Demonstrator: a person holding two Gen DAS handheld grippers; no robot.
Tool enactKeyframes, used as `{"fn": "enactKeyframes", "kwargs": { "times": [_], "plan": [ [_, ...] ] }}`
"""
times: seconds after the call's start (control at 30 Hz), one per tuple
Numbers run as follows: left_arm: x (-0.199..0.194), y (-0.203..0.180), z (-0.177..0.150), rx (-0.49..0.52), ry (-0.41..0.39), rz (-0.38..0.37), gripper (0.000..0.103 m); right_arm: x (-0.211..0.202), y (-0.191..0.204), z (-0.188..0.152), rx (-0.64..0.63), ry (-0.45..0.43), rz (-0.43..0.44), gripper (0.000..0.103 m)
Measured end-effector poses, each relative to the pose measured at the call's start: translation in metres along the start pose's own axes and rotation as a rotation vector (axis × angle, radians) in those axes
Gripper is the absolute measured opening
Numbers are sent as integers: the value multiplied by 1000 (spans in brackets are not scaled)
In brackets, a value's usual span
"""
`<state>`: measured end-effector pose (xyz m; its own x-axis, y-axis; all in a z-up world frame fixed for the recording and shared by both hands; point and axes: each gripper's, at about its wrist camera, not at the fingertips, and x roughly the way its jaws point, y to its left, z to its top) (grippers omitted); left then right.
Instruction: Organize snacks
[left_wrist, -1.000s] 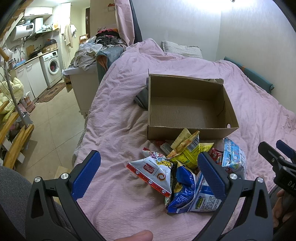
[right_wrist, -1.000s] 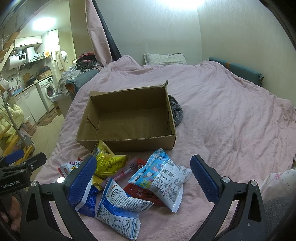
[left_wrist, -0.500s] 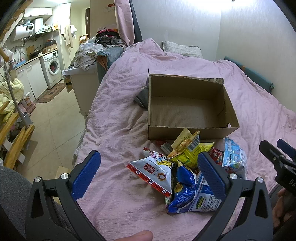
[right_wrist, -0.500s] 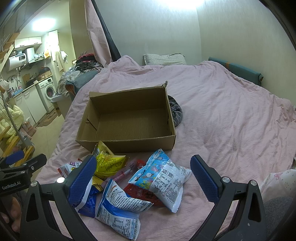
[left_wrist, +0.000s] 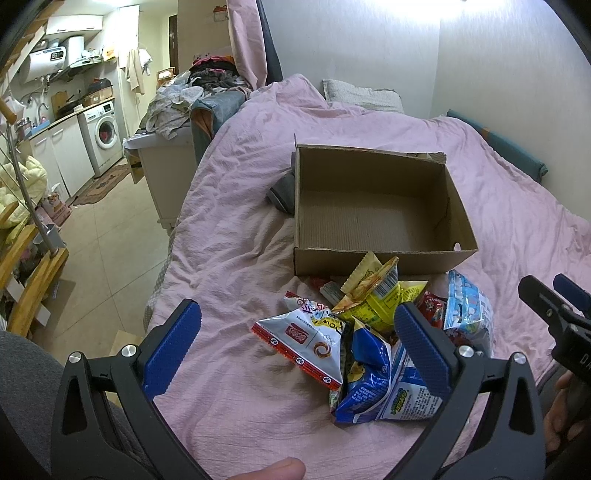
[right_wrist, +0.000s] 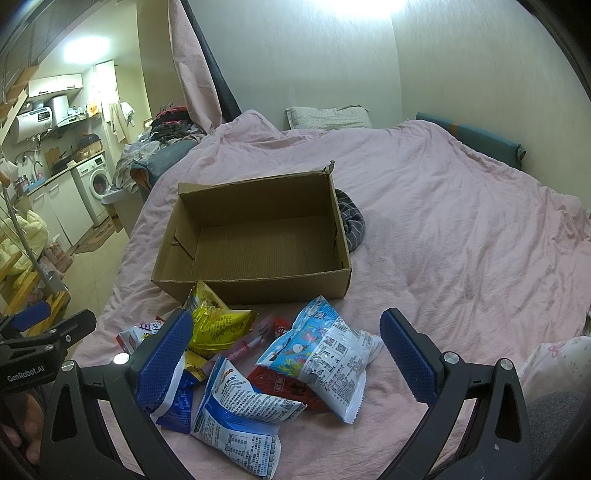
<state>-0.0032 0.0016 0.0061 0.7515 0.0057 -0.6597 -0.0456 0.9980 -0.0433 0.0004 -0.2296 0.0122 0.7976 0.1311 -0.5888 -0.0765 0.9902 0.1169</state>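
Both grippers — left, right — gape wide, holding nothing. Risk I note: crinkly foil snack packets overlap; one pinch could drag neighbours short of the open brown cardboard box.

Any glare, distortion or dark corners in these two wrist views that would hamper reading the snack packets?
Left wrist view: fisheye bends the walls, corners vignette black, ceiling light blows out on the wall; the cardboard box stays sharp. Right wrist view: same warping and glare up top; print on the light blue packet is readable.
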Motion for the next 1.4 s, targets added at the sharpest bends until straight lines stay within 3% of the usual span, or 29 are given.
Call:
{"fn": "enactKeyframes", "kwargs": {
  "times": [0.27, 0.5, 0.63, 0.8, 0.9, 1.13, 1.27, 1.33, 1.4],
  "plan": [
    [0, 0, 0, 0, 4, -1, 103, 0, -1, 2, 8, 2, 1, 103],
    [4, 9, 5, -6, 58, 24, 103, -3, -41, 22, 182, 35, 49, 103],
    [11, 22, 11, -39, 125, 33, 103, 18, -81, 33, 348, 167, 78, 103],
    [33, 27, 16, -56, 234, 17, 103, 81, -111, 12, 555, 503, 158, 103],
    [47, 31, 16, -68, 303, 11, 103, 116, -114, -11, 646, 635, 187, 103],
    [64, 39, 18, -109, 364, 34, 103, 174, -95, -43, 684, 780, 164, 103],
    [72, 40, 22, -108, 396, 37, 103, 187, -83, -44, 624, 787, 137, 102],
    [78, 42, 25, -117, 420, 36, 103, 184, -79, -45, 591, 771, 132, 93],
    [88, 44, 25, -118, 453, 46, 103, 177, -76, -46, 566, 748, 142, 74]
  ]
}}
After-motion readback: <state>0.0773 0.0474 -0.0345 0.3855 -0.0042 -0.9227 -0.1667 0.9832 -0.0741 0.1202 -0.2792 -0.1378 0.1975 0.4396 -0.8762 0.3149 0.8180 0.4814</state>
